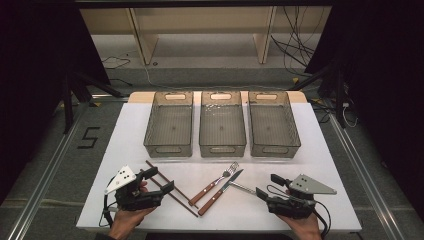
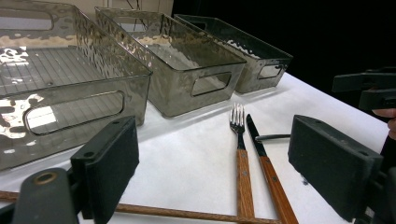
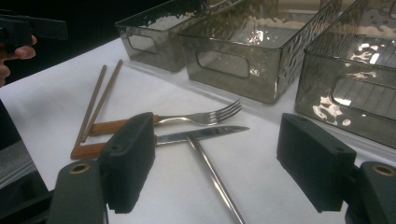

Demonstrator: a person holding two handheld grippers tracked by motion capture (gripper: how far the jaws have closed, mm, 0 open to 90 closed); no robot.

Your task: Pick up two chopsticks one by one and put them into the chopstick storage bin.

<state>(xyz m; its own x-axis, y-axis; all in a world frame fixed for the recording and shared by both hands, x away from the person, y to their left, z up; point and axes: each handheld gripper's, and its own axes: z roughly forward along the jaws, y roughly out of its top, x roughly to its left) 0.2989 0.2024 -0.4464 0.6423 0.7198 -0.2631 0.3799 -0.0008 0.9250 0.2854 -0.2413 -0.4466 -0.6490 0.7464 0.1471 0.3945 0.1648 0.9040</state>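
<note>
So far nothing is sorted: all three bins (image 1: 222, 131) look empty, and the chopsticks (image 1: 170, 187), fork (image 1: 216, 183), knife (image 1: 220, 192) and a thin metal rod (image 1: 243, 188) lie on the surface (image 1: 325, 160) between my hands. Both my left gripper (image 1: 155, 181) and right gripper (image 1: 267, 186) hover with fingers wide, holding nothing.

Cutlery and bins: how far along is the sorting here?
Nothing looks done: the three clear bins are empty. The fork, knife, chopsticks and a thin metal rod all lie on the white table. Nothing is in hand: the left tongs and right tongs stand open near the pieces. All the moving is left.
</note>
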